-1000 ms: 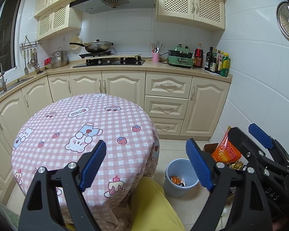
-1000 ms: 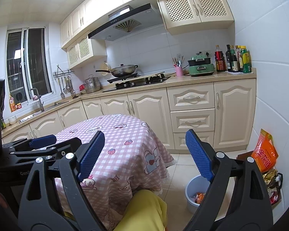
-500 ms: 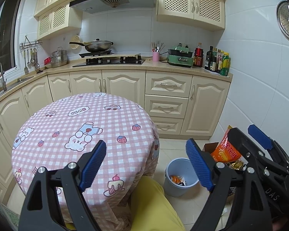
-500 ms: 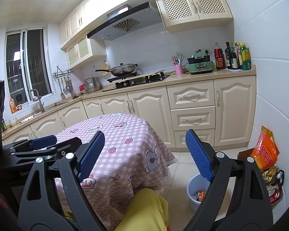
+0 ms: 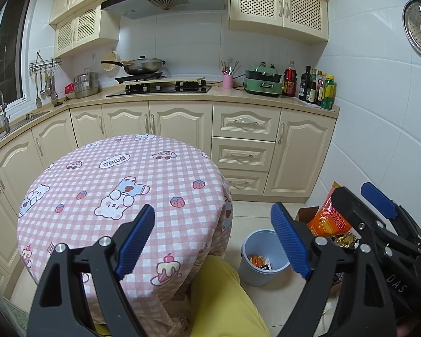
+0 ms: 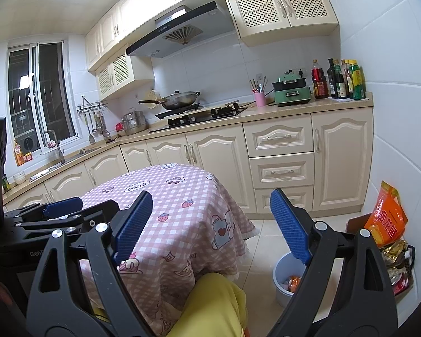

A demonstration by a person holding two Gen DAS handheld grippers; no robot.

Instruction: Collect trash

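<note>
Where cream cabinets [image 5: 179, 123] line the kitchen, a pink checked tablecloth [image 5: 120, 196] lies bare.

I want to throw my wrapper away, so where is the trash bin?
The blue-grey trash bin stands on the floor, lower right in both views, just right of the pink checked table and left of the orange bag.
</note>
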